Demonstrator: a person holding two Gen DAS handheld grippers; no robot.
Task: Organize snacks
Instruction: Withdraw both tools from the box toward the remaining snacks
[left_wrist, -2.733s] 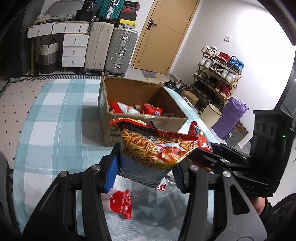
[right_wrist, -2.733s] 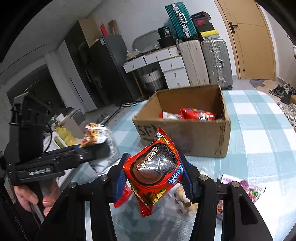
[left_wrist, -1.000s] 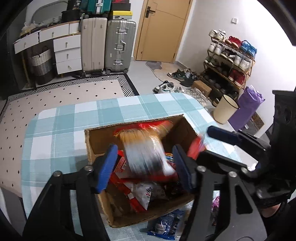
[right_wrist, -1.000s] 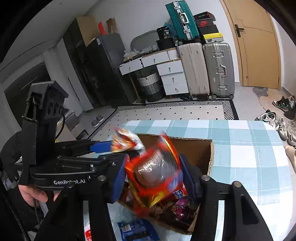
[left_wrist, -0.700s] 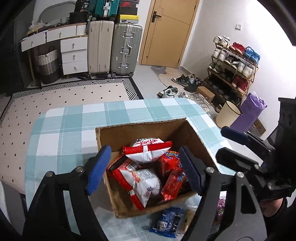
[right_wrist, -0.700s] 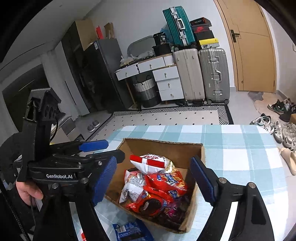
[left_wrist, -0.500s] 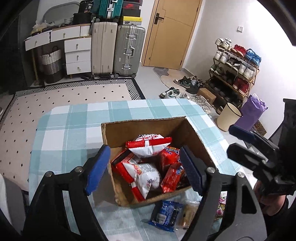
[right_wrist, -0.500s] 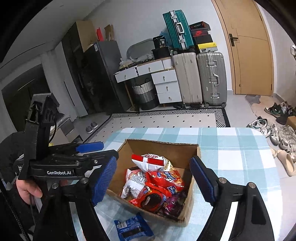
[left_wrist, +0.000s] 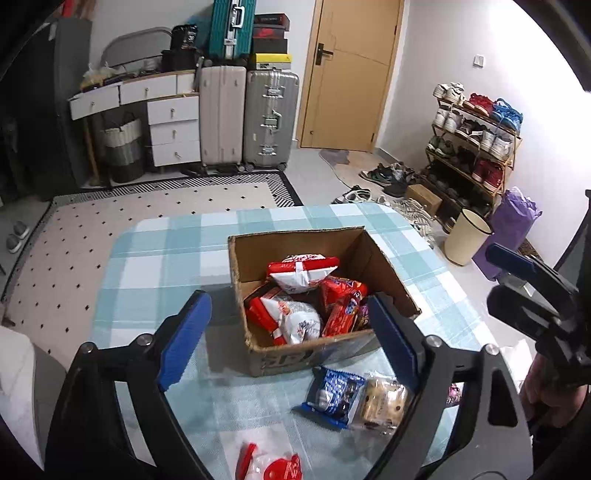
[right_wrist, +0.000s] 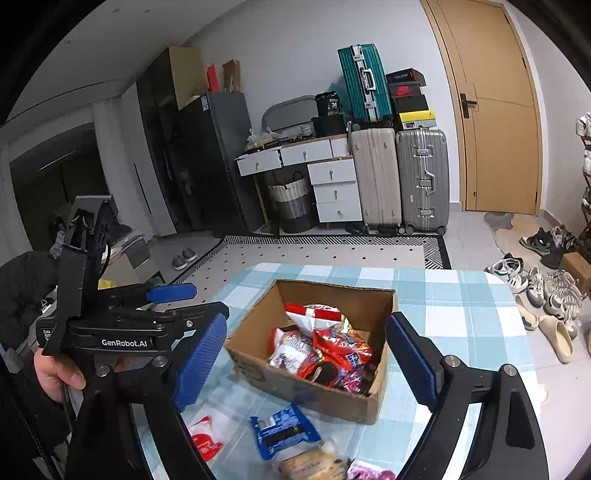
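An open cardboard box (left_wrist: 295, 233) (right_wrist: 334, 287) stands on the teal checked table (left_wrist: 166, 254) and holds several snack packs, a red-and-white bag (left_wrist: 301, 271) on top. My left gripper (left_wrist: 288, 301) hovers above the box's near side, jaws opening, nothing between them. My right gripper (right_wrist: 306, 319) hangs over the box too, jaws opening and empty. On the table in front of the box lie a blue pack (left_wrist: 334, 393) (right_wrist: 282, 432), a beige biscuit pack (left_wrist: 382, 402) and a red-and-white pack (left_wrist: 269, 465) (right_wrist: 205, 437).
A pink packet (right_wrist: 369, 474) lies at the table's near edge. Beyond the table are a dotted rug (left_wrist: 147, 199), suitcases (left_wrist: 269, 118), white drawers (left_wrist: 173, 129), a door (left_wrist: 354, 74), a shoe rack (left_wrist: 476, 140) and a cream bin (left_wrist: 467, 236).
Both grippers let their snack bags drop into the box and opened wide. Both have since drawn back and up, so the box looks smaller and farther.
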